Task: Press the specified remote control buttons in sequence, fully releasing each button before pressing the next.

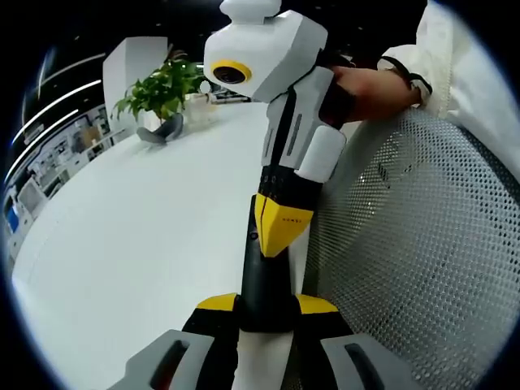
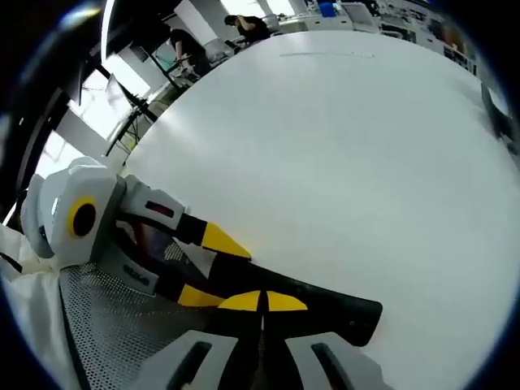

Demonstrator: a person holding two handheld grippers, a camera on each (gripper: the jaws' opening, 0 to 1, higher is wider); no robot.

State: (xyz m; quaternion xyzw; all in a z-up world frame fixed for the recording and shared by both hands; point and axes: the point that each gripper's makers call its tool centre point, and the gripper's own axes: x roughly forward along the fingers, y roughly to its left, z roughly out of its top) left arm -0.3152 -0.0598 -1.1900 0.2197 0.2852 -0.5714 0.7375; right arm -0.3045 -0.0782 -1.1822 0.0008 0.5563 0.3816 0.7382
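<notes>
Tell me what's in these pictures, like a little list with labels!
table: white, wide
remote: black, long
left gripper: fingers shut on the remote
right gripper: fingers shut together, yellow tips at the remote
plant: green, far side of the table
mesh chair: grey, beside the table
</notes>
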